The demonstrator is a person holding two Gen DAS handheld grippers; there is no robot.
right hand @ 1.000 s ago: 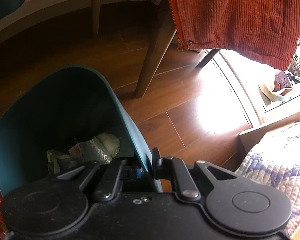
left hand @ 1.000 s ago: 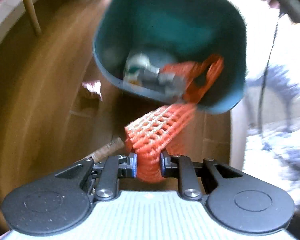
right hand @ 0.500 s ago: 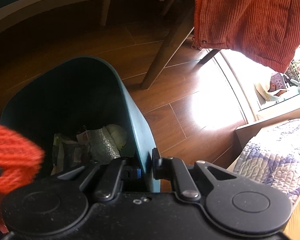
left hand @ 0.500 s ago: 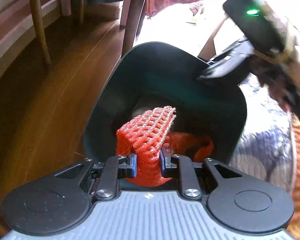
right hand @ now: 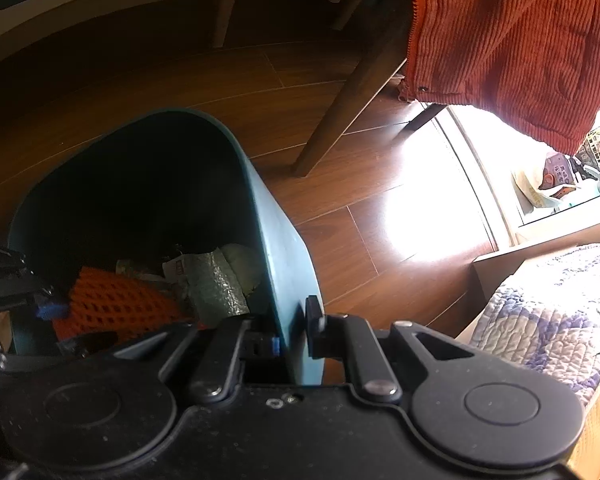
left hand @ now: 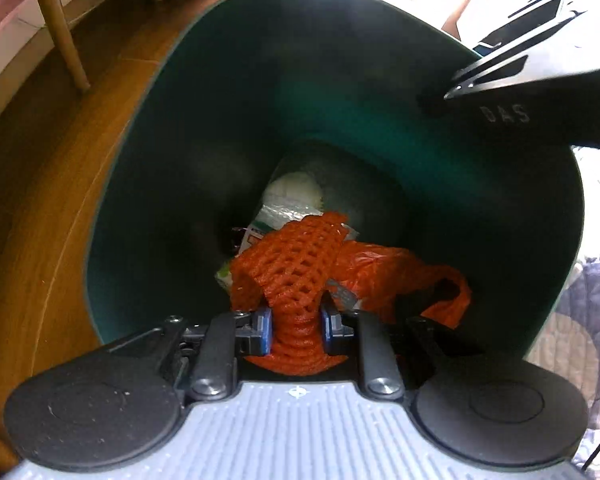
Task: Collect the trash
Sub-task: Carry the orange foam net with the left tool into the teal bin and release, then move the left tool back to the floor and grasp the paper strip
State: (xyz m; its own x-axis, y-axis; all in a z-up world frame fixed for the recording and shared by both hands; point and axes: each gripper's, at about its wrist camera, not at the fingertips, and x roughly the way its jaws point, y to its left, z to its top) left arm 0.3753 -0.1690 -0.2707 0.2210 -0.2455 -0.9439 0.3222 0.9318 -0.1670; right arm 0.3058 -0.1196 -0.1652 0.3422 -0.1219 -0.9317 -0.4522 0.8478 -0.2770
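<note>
Netting (left hand: pixel 296 276), orange foam mesh, sits between the left gripper (left hand: pixel 296 326) pads inside the teal bin (left hand: pixel 148 184); jaws are opening around it. Right gripper (right hand: pixel 294 338) is clenched on the bin's rim wall. Left view alone shows the orange plastic bag (left hand: pixel 388 276) and white wad (left hand: pixel 296 192) deep in the bin. Right view alone shows wood floor (right hand: pixel 340 184), quilted bed (right hand: pixel 552 320), rust corduroy jacket (right hand: pixel 508 40).

Ahead of your right claw an orange corduroy garment (right hand: pixel 512 40) hangs over a dark chair leg (right hand: pixel 348 100) on the wooden floor (right hand: pixel 340 184); a patterned quilt (right hand: pixel 548 320) lies to its right.
</note>
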